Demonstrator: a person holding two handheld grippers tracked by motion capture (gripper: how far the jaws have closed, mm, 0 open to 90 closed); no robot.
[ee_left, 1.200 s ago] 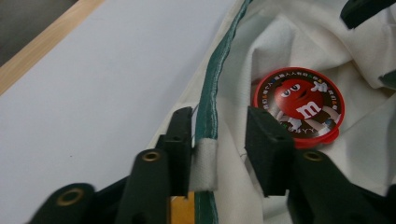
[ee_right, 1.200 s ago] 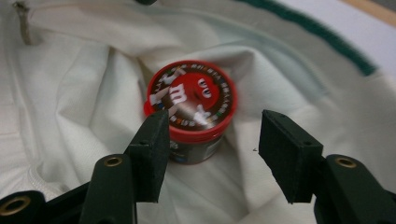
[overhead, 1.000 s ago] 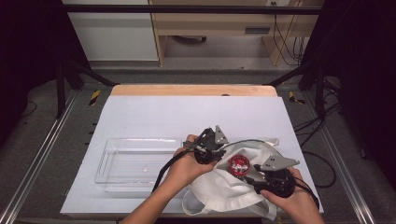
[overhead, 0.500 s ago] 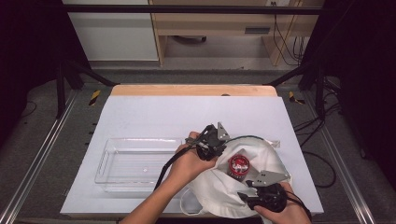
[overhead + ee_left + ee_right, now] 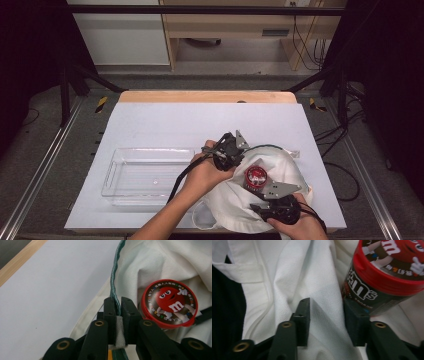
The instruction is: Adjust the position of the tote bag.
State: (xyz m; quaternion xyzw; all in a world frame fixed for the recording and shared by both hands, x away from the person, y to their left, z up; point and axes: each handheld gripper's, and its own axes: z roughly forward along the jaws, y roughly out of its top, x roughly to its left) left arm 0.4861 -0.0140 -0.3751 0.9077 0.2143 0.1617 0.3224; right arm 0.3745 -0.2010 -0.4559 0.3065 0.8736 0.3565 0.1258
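While my left fingers pinch the bag's green rim, my right fingers have just been closing, gathering cloth beside the candy tub, not gripping yet.

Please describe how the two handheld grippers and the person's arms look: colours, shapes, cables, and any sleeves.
Both grippers are black. The left gripper and right gripper each carry a grey three-cornered plate on top and trail a black cable. In the gripper views, the flat rectangular jaws sit on black link arms with brass-coloured pivot rings. The forearms are bare; no sleeves are visible.
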